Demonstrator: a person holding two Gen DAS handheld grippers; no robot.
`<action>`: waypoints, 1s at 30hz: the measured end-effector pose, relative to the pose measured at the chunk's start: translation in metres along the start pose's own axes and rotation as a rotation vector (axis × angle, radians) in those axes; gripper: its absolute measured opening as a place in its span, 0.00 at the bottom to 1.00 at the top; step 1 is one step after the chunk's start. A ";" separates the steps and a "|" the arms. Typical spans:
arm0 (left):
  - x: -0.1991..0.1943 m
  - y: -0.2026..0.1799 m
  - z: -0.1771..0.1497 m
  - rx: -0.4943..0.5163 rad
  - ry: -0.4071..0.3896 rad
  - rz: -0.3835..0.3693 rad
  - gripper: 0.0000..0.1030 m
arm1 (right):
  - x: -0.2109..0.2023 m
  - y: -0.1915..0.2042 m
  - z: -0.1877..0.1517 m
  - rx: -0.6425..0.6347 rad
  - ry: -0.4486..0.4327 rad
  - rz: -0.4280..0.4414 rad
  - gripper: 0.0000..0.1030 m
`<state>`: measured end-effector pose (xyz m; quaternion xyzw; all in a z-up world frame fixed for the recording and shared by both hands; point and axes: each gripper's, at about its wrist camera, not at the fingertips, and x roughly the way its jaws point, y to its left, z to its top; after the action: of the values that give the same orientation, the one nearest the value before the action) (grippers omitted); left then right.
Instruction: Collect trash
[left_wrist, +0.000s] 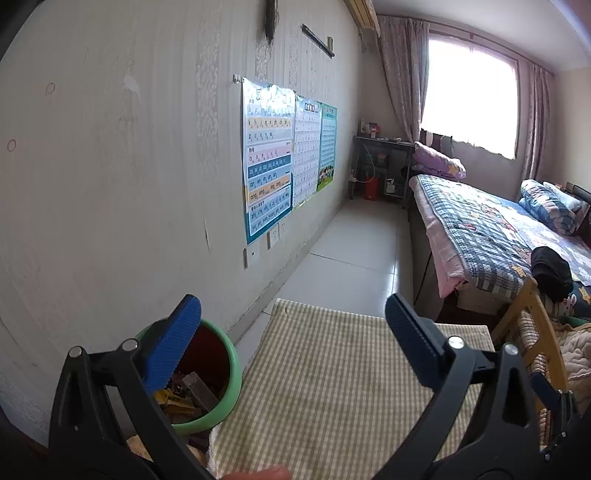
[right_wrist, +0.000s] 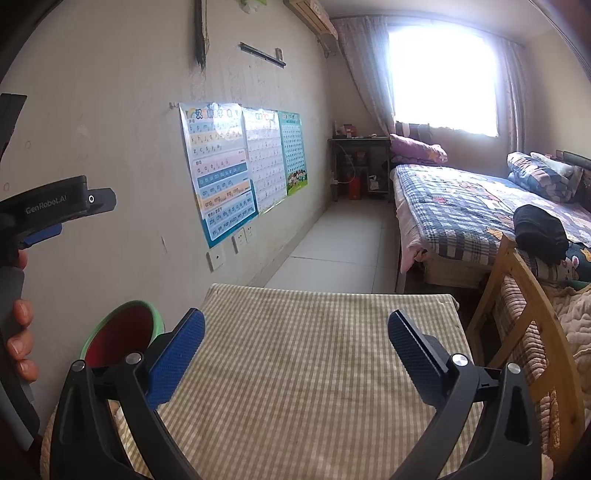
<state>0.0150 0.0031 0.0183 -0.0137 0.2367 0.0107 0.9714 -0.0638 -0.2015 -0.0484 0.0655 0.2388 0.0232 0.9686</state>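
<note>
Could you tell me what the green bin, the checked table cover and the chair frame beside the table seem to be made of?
Green bin: likely plastic, with a smooth, slightly glossy moulded rim.
Checked table cover: woven fabric, matte, with a green and cream gingham weave and soft draped edges.
Chair frame: light wood, probably varnished, with visible grain and a warm sheen.

Bin contents partly behind left tongs

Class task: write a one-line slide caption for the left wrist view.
Open left gripper above checked cloth, beside green bin holding trash.
</note>
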 end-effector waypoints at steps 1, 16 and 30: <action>0.001 0.001 0.000 -0.002 0.000 -0.002 0.95 | 0.000 -0.001 0.000 0.000 0.001 0.000 0.93; 0.000 -0.001 -0.001 0.009 0.001 -0.017 0.95 | 0.005 -0.006 -0.006 0.008 0.031 -0.012 0.93; 0.028 0.044 -0.043 -0.097 0.141 -0.051 0.95 | 0.079 -0.072 -0.075 0.115 0.307 -0.174 0.93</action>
<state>0.0184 0.0466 -0.0341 -0.0673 0.3032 -0.0035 0.9506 -0.0276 -0.2577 -0.1607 0.0956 0.3897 -0.0645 0.9137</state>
